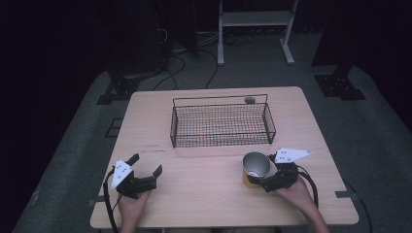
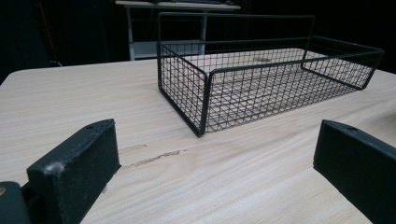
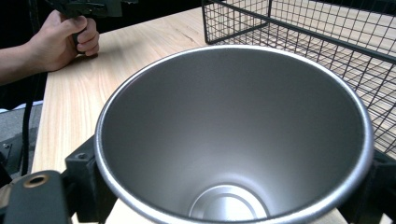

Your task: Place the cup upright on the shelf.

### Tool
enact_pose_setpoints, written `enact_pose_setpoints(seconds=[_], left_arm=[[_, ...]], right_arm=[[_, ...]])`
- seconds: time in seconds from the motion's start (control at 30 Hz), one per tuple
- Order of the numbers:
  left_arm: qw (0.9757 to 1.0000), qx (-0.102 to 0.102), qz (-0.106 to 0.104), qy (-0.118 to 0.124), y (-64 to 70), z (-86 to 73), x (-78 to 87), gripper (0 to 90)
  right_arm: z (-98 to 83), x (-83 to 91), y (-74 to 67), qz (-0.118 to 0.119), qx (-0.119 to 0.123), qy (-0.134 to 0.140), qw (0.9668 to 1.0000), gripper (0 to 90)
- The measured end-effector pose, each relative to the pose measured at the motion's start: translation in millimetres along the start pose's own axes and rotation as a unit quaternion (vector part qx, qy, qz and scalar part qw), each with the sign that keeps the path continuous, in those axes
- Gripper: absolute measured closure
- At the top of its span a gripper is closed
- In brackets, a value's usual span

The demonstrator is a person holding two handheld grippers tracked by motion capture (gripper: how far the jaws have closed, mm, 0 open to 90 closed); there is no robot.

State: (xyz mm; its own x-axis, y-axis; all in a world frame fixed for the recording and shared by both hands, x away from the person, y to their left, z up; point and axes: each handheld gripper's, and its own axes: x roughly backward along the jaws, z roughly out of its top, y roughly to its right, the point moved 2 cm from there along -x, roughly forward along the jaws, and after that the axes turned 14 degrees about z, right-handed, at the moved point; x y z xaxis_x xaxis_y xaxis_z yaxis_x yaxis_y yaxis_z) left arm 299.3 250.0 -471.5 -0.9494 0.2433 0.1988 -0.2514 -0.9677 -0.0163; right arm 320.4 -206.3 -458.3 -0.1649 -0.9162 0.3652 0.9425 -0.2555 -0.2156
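A dark room surrounds a pale wooden counter, with cables and a metal frame on the floor beyond its far edge. A black wire basket stands empty toward the back of the counter. Near the front right, a steel cup with an orange lower body stands upright on the wood, a little in front of the basket's right end. The right tool has its jaws set on either side of the cup; in the right gripper view they press against the cup just under its rim, so it appears pinched. The left tool rests at the front left, jaws spread wide with nothing between them, well apart from the cup; its own view looks across bare wood to the basket.

The step in hand looks like lifting the cup toward the basket. To do it well, the grip should sit evenly on both sides so the smooth wall does not slip. The cup should rise straight, clear the basket's front wire, and stay upright until it is set on the mesh floor.
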Motion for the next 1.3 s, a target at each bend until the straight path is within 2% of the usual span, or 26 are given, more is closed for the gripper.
enact_pose_setpoints(seconds=[0.17,0.27,0.43,0.57,0.77,1.3], left_arm=[[1.0,0.0,0.001,0.0,0.1,0.0,-0.1,0.0],[1.0,0.0,0.0,0.0,-0.1,0.0,0.0,0.0],[1.0,0.002,0.0,0.0,-0.5,0.0,0.2,0.0],[1.0,0.0,-0.001,0.0,-0.1,0.0,0.0,0.0],[1.0,0.001,-0.001,0.0,-0.3,0.0,0.0,0.0],[1.0,0.0,0.0,0.0,-0.2,-0.1,-0.1,0.0]], right_arm=[[0.4,0.4,-0.6,-0.003,0.002,-0.002,1.0,11.9],[3.0,0.5,-1.0,-0.004,0.004,-0.013,0.9999,12.2],[6.4,1.5,-1.6,-0.003,0.005,-0.011,0.9999,12.4],[12.8,5.0,-3.2,0.007,0.001,0.001,1.0,12.5],[17.3,9.0,-2.6,0.004,-0.002,-0.011,0.9999,12.6],[38.0,19.8,-3.4,0.024,-0.008,0.004,0.9997,12.6]])
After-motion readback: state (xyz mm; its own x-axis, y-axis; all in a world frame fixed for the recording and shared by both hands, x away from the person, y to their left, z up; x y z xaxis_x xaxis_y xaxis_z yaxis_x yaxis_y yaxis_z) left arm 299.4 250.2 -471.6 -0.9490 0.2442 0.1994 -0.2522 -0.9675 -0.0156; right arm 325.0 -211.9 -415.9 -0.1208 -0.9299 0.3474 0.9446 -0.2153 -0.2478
